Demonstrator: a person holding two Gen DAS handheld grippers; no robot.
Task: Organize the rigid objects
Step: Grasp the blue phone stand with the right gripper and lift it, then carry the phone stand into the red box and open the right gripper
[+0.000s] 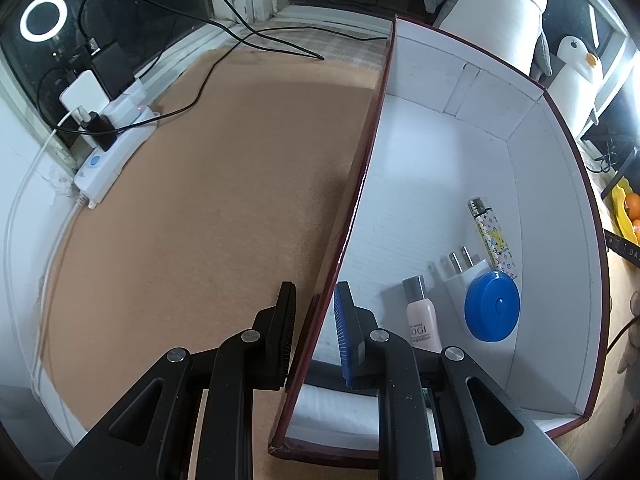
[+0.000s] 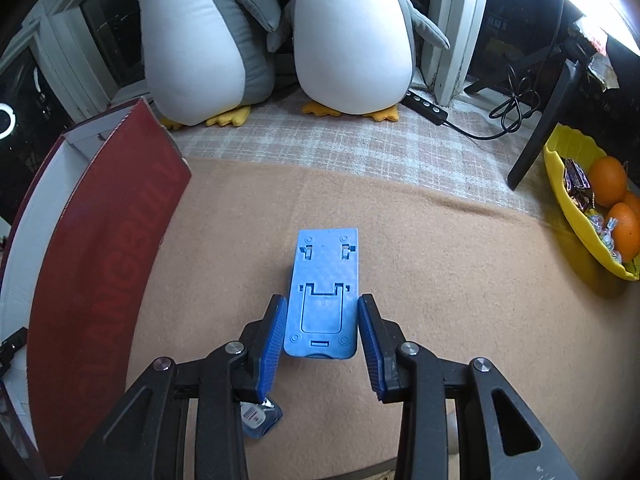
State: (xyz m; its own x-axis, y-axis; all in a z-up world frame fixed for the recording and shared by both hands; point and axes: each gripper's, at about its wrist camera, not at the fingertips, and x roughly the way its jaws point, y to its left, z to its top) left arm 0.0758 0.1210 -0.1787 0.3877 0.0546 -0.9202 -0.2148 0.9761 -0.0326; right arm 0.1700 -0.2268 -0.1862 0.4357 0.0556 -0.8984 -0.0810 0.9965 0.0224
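Note:
A red box with a white inside (image 1: 440, 152) stands on the tan blanket. My left gripper (image 1: 316, 292) is shut on the box's left wall (image 1: 360, 184), black pad outside, blue pad inside. In the box lie a patterned lighter (image 1: 494, 240), a white plug adapter (image 1: 464, 276), a blue round case (image 1: 492, 306) and a small pink bottle (image 1: 422, 320). My right gripper (image 2: 322, 304) is shut on a flat blue phone stand (image 2: 326, 272), both pads on its long edges. The red box (image 2: 108, 248) is to the left of it. A small blue packet (image 2: 260, 418) lies under the left finger.
A white power strip (image 1: 116, 152) with chargers and black cables sits at the far left by the window. Two plush penguins (image 2: 352, 40) stand at the back. A yellow bowl with oranges and sweets (image 2: 580, 208) and a black leg (image 2: 540, 128) are on the right.

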